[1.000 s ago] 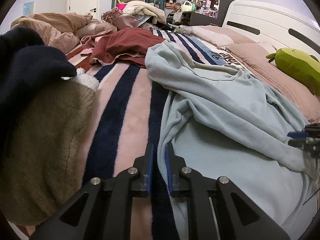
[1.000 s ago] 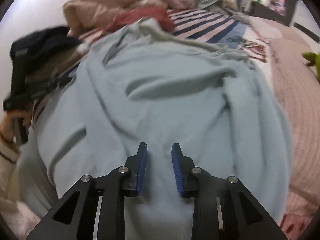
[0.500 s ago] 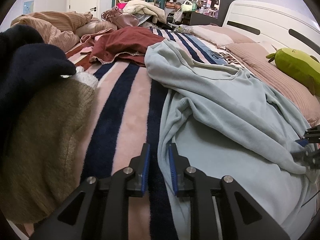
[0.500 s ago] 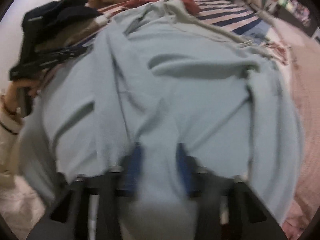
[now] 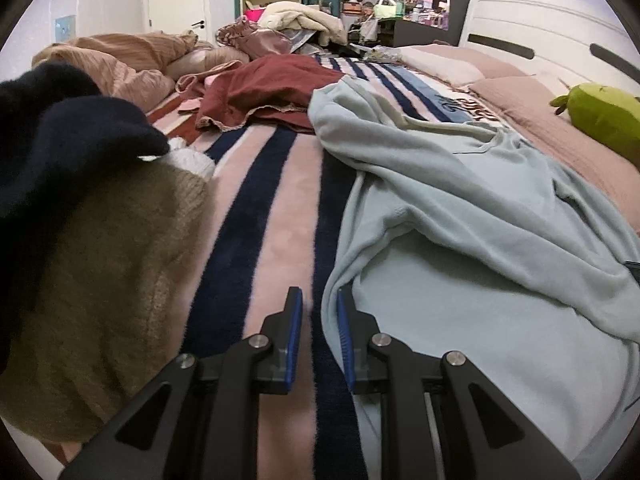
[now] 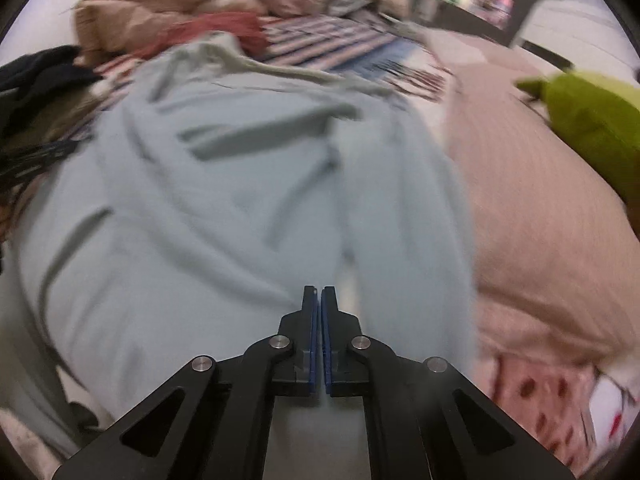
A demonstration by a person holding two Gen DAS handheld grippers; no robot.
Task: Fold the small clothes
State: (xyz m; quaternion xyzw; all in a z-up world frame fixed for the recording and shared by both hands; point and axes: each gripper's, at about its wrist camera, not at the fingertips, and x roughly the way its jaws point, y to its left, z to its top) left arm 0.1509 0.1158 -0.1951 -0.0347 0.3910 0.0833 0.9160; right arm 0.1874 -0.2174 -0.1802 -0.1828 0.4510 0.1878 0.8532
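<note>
Right gripper [image 6: 319, 300] closed above sweatshirt [image 6: 240, 200], left gripper [image 5: 318, 304] parted

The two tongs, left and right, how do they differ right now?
The left tongs stand open with a gap between the blue pads; the right tongs are shut, pads nearly touching. The left tongs sit at the edge of the light blue sweatshirt, over the striped blanket; the right tongs sit over the sweatshirt's middle, and whether they pinch cloth is unclear. Both are black with blue pads.
</note>
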